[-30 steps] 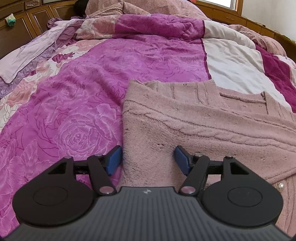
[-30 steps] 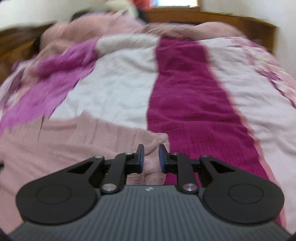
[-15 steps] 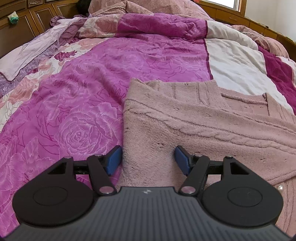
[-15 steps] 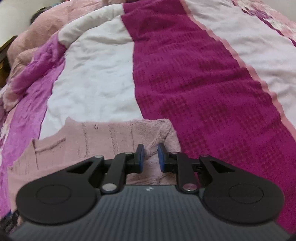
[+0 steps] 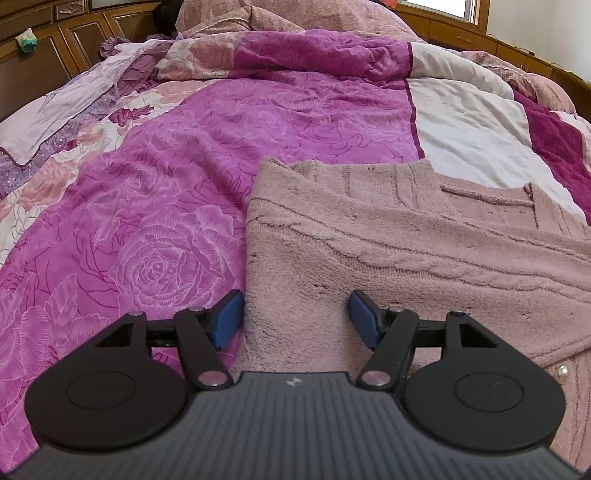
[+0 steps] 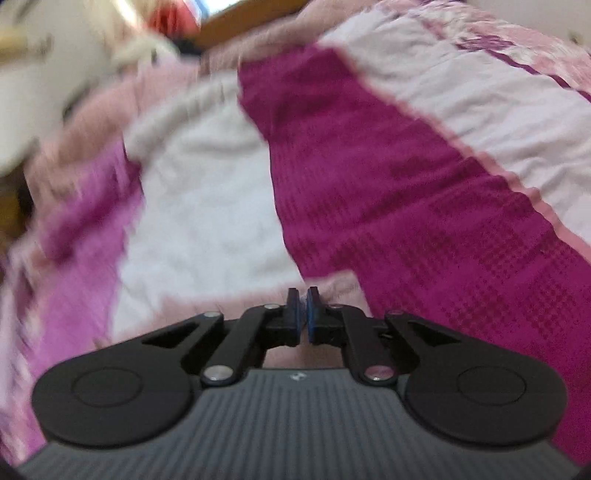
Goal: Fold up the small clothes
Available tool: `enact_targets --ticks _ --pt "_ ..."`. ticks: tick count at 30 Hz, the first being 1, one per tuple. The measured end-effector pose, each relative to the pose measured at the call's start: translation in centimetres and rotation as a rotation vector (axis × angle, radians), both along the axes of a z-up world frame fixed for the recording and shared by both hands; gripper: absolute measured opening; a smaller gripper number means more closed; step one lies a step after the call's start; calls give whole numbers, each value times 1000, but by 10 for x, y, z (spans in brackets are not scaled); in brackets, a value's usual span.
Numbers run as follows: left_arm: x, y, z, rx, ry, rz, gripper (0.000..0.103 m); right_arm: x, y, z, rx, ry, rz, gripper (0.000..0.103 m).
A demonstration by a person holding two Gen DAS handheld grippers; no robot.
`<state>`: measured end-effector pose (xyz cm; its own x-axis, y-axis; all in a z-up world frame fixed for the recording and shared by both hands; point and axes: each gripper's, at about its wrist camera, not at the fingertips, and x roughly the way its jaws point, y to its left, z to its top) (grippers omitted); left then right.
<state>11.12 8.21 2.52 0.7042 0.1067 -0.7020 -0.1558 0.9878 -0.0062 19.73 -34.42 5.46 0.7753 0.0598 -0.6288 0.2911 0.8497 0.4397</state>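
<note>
Directly ahead of the left gripper (image 5: 295, 314): dusty-pink cable-knit cardigan (image 5: 406, 254), spread flat on the bed, partly folded, one layer lying over another with a ribbed band showing beyond the top fold. Left edge of the knit running just inside the left blue finger pad (image 5: 226, 318); right blue pad (image 5: 364, 319) over the knit itself. Fingers spread wide, released, nothing between them but the cloth lying below. Small white pearl button (image 5: 562, 378) on the knit, right of the right finger, near the gripper's round black housing.

Seen from the right wrist, heavily blurred: a small patch of the same pink knit (image 6: 343, 286) just beyond and under the right gripper (image 6: 303, 306). Blue pads nearly together with a thin slit left; whether any knit is pinched there cannot be told, since the blur hides it.

Left of the left fingers and beyond the knit: magenta rose-patterned quilt (image 5: 147, 206) covering the bed. Farther ahead and to the right: a white patch (image 5: 469, 136) and a deep crimson textured stripe (image 6: 406, 177) of bedding. Far ahead: rumpled pink pillows or covers (image 5: 295, 14). Far upper left: brown wooden panelled cabinet (image 5: 55, 40).
</note>
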Motion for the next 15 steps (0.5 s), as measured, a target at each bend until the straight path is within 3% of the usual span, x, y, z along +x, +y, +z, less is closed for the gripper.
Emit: enact_targets --ticks 3,8,12,15 --pt "1 0 0 6 1 1 70 1 -14 -8 40 -12 -62 7" --pt "1 0 0 -3 1 0 70 1 -21 -18 136 -13 15 9" --pt "1 0 -1 7 1 -6 70 -21 -11 -3 64 -104 88 9" --pt "1 -1 -2 13 -2 -8 71 -28 1 -6 28 -80 169 9"
